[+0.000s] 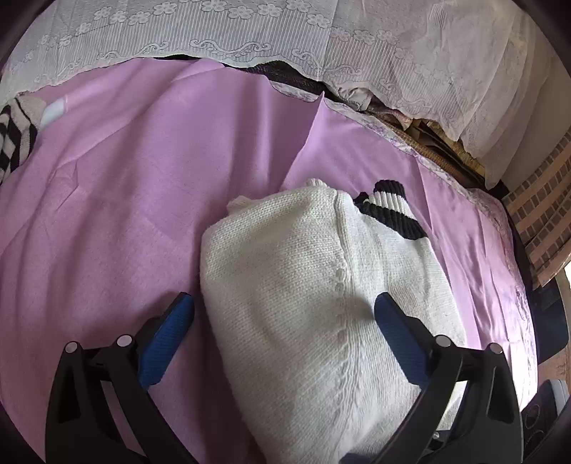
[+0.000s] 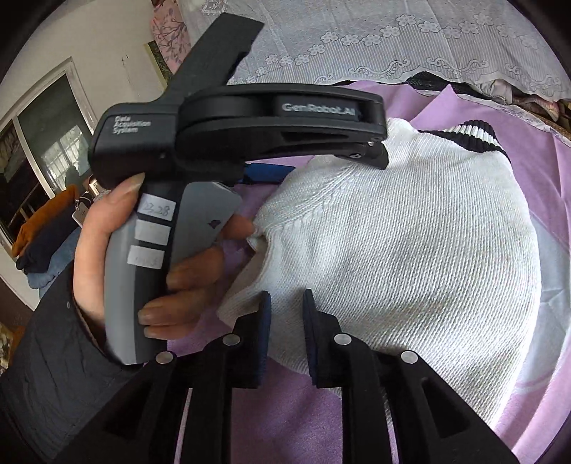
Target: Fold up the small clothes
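A white knit sweater (image 1: 303, 278) with a black-and-white striped collar (image 1: 392, 210) lies folded on the pink sheet (image 1: 125, 178). My left gripper (image 1: 283, 310) is open; its blue pads straddle the sweater's near left part just above it. It also shows in the right wrist view (image 2: 249, 132), held in a hand, at the sweater's far left edge. My right gripper (image 2: 287, 307) is nearly closed, its jaws a narrow gap apart around the sweater's (image 2: 410, 250) near left edge; whether it pinches the knit is unclear.
A white lace cover (image 1: 249, 32) hangs along the far side. A black-and-white striped garment (image 1: 16, 132) lies at the far left. A stack of folded clothes (image 2: 46, 228) sits by a window at the left. The sheet's right edge (image 1: 514, 285) drops off.
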`<action>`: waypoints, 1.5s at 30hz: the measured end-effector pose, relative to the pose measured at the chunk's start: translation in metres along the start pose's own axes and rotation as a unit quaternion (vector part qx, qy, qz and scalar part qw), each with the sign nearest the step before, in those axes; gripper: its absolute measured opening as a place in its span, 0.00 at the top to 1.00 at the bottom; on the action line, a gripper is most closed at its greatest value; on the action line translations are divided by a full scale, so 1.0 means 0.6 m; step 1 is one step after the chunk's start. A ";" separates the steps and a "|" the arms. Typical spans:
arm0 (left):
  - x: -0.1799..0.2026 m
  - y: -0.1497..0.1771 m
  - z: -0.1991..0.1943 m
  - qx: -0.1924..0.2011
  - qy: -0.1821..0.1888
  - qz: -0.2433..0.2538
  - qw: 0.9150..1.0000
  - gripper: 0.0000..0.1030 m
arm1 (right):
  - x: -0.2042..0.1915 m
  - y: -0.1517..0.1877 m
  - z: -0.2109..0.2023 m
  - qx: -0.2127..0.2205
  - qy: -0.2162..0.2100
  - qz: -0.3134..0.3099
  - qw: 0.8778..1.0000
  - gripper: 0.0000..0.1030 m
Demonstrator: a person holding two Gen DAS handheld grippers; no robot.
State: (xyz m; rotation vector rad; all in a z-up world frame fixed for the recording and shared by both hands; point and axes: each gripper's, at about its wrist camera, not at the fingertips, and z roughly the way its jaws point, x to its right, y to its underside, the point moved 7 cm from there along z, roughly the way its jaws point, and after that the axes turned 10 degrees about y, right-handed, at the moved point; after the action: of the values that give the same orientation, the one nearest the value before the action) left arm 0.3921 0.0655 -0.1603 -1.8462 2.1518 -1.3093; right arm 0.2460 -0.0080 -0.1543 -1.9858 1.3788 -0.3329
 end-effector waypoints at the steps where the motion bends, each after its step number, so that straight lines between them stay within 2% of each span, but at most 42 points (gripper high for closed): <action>1: -0.001 0.006 -0.016 0.007 0.006 -0.005 1.000 0.05 | 0.000 0.001 -0.003 0.000 -0.008 -0.001 1.000 0.71; 2: -0.001 0.013 -0.030 0.012 0.012 -0.010 1.000 0.05 | -0.002 0.004 -0.008 0.001 -0.014 -0.004 1.000 0.68; 4: -0.004 0.032 -0.056 0.017 0.019 -0.020 0.999 0.05 | -0.014 0.009 -0.017 0.004 -0.025 -0.018 1.000 0.48; 7: -0.006 0.067 -0.082 0.015 0.028 -0.034 0.999 0.05 | -0.040 0.022 -0.034 0.012 -0.020 -0.054 0.998 0.33; 10: 0.004 0.097 -0.103 0.014 0.045 -0.037 0.998 0.05 | -0.057 0.046 -0.052 0.006 -0.026 -0.075 0.997 0.27; 12: 0.013 0.111 -0.108 0.010 0.061 -0.041 0.997 0.05 | -0.054 0.070 -0.061 -0.019 -0.043 -0.067 0.997 0.27; 14: 0.023 0.123 -0.111 0.004 0.087 -0.048 0.995 0.05 | -0.036 0.086 -0.076 -0.025 -0.045 -0.049 0.998 0.27; 17: 0.048 0.137 -0.114 -0.009 0.153 -0.058 0.986 0.05 | 0.004 0.096 -0.124 0.005 -0.062 -0.003 0.998 0.27; 19: 0.063 0.140 -0.112 -0.014 0.180 -0.055 0.982 0.05 | 0.042 0.098 -0.156 0.030 -0.073 0.040 0.996 0.27; 22: 0.057 0.143 -0.096 -0.027 0.174 -0.068 0.982 0.05 | 0.104 0.092 -0.175 0.049 -0.085 0.112 0.989 0.27; 26: 0.059 0.142 -0.094 -0.030 0.192 -0.075 0.978 0.05 | 0.149 0.082 -0.171 0.052 -0.107 0.178 0.977 0.27; 28: 0.054 0.146 -0.081 -0.043 0.169 -0.075 0.982 0.05 | 0.154 0.074 -0.163 0.051 -0.112 0.187 0.975 0.27; 31: 0.052 0.150 -0.063 -0.059 0.138 -0.062 0.987 0.05 | 0.154 0.065 -0.155 0.047 -0.097 0.188 0.976 0.30; 35: 0.048 0.136 -0.045 -0.056 0.125 -0.058 0.989 0.05 | 0.177 0.043 -0.130 0.037 -0.103 0.218 0.970 0.36; 37: 0.047 0.125 -0.038 -0.051 0.130 -0.059 0.988 0.05 | 0.196 0.031 -0.116 0.034 -0.108 0.247 0.962 0.41; 41: 0.054 0.109 -0.021 -0.052 0.136 -0.048 0.988 0.04 | 0.240 0.017 -0.084 0.027 -0.132 0.308 0.942 0.42; 45: 0.057 0.100 -0.004 -0.058 0.132 -0.039 0.989 0.04 | 0.263 0.002 -0.055 0.024 -0.133 0.334 0.933 0.44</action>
State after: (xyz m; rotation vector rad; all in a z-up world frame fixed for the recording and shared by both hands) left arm 0.3322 0.0358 -0.1773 -1.9118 2.3510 -1.5569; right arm 0.2906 -0.1627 -0.1576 -1.3446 1.7336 0.2085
